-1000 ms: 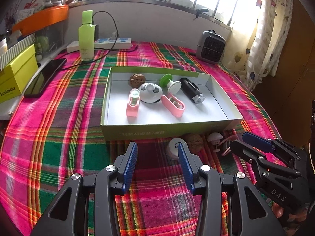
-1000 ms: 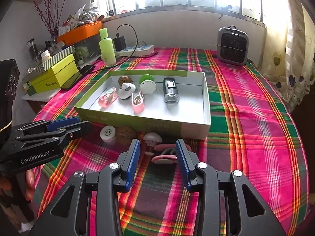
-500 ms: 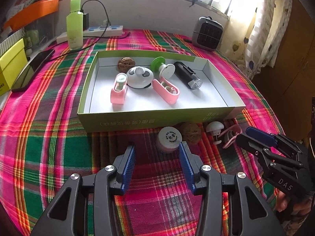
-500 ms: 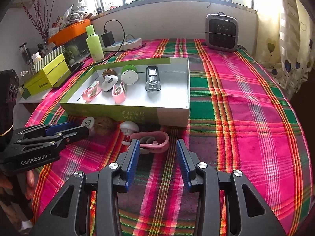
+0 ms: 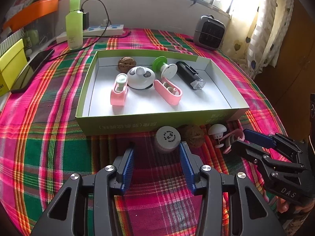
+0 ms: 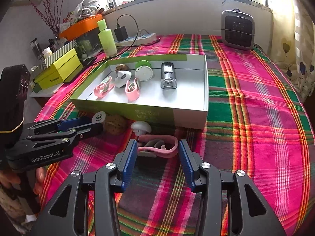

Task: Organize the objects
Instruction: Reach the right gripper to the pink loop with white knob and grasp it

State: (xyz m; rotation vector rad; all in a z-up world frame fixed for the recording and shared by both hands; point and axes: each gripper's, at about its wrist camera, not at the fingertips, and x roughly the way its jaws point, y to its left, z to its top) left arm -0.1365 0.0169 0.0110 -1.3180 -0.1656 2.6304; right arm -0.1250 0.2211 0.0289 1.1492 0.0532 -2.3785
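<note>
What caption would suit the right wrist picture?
Open right gripper lines up on a pink clip beside the box.

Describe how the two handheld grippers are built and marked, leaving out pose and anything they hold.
Both are black plastic frames with cut-out triangular arms and silver round screw heads at the pivots. Each carries two fingers faced with ribbed blue pads. The left gripper shows white "GenRobot.AI" lettering on its side in the right wrist view. The right gripper shows white "DAS" lettering in the left wrist view.

The box (image 5: 161, 121) hides part of a walnut (image 5: 194, 136); its printed lettering is unreadable.
</note>
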